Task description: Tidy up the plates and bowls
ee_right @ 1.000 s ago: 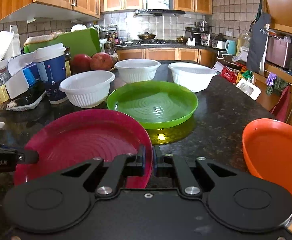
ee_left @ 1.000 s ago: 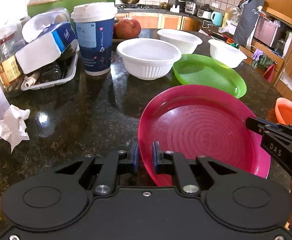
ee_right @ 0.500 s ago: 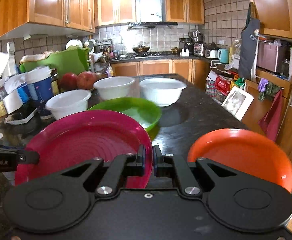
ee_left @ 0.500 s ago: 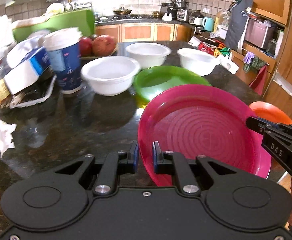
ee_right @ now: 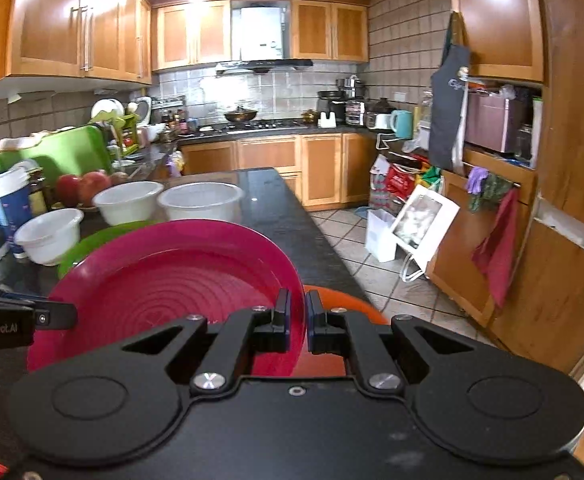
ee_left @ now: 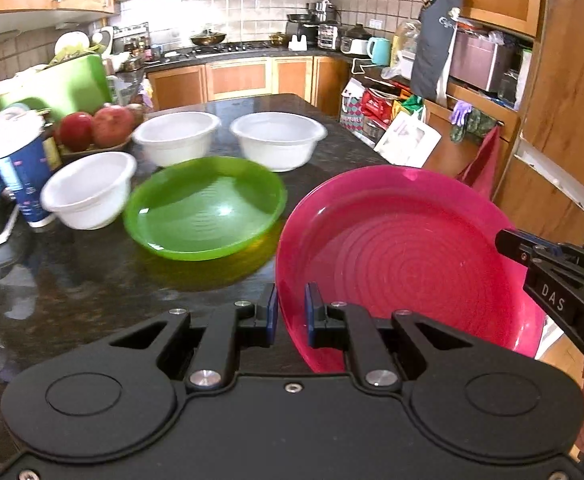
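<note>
A dark speckled stone countertop (ee_left: 91, 288) in a wood-cabineted kitchen was seen carrying the dishes to be sorted. A round magenta plastic plate with concentric ridges (ee_left: 408, 264) was held clear of the counter, gripped at opposite edges: the left gripper (ee_left: 291, 312) was clenched on its near-left rim, and the right gripper (ee_right: 298, 320) was clamped on its right rim, presumably so that the wide, shallow plate was kept level and steady. In the right wrist view, a round orange plastic plate (ee_right: 344, 304) was glimpsed directly beneath and beyond the magenta plate's right edge, which suggested that a stack was being formed there. A translucent green plastic plate (ee_left: 205, 208) lay on the counter to the left, apart from the magenta one. Three white ribbed plastic bowls (ee_left: 89, 188) (ee_left: 176, 136) (ee_left: 277, 138) were left unstacked behind it, apparently for later.
</note>
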